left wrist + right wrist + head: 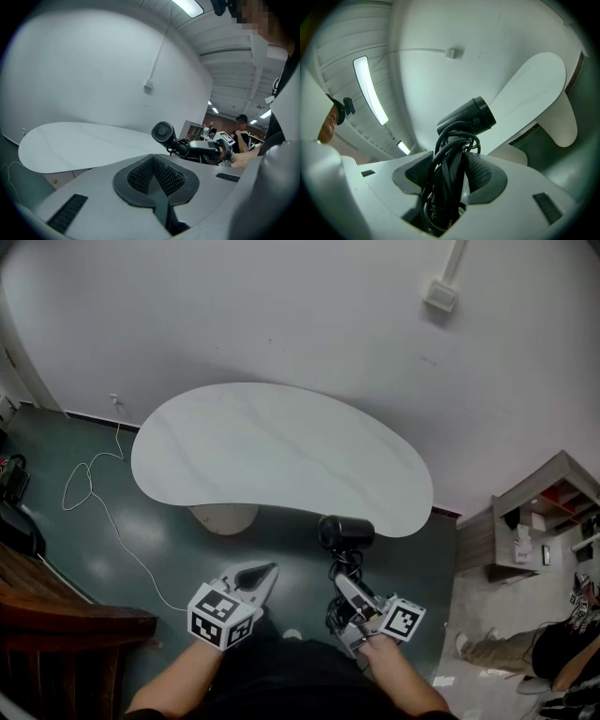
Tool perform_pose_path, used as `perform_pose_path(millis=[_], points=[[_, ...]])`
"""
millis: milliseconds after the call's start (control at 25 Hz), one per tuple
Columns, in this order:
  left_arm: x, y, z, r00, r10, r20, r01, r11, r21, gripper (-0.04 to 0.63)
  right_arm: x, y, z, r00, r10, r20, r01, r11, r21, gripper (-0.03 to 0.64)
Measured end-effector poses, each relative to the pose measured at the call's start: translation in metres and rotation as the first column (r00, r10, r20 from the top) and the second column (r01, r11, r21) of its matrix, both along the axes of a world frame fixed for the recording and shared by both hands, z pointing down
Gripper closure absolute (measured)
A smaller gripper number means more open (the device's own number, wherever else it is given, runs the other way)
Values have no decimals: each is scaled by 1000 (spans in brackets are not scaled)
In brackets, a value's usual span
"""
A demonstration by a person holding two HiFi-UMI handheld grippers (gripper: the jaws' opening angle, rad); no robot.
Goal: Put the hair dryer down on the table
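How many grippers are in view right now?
2. The grey left gripper, shut and empty, short of the white table; the right gripper beside it, clamped on a black hair dryer.

White cable (pixel 79 487) on dark floor (pixel 56 554), wooden shelf unit (pixel 548 486), wall junction box (pixel 441 294)

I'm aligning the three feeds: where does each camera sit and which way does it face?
Head view: on the head, looking steeply down at table, forearms, left tongs, right tongs.
Left gripper view: on the left tongs, facing across the table; its shut tips and the right hand show.
Right gripper view: on the right tongs, facing the table along the gripped hair dryer.
All three show table and hair dryer.
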State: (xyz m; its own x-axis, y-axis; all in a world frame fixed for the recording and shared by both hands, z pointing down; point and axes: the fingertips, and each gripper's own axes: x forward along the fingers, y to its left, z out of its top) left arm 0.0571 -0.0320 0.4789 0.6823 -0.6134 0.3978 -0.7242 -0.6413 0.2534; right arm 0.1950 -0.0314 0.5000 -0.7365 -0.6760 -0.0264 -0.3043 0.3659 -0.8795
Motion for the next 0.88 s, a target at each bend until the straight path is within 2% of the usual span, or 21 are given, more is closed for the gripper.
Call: perform_pose_path(millis=[160,360,560,880], points=[[-19,-32,2,1000,-7,-1,7,1000,-12,584,-16,-34,-2,1000,-1,-17,1,1000,-16,411],[-40,-89,-14,1000,-1,-13,1,1000,17,584,-39,-85,-20,999,1,-34,0,1000,15,411],[-58,-136,-23,999,44,-8,-44,998,37,584,-59,-127,-28,998,30,-50,-29,999,18,413],[-96,-199,-13,994,108,1,-108,994,21,584,-94,-185,-11,992,85,-94,-87,996,-14,413]])
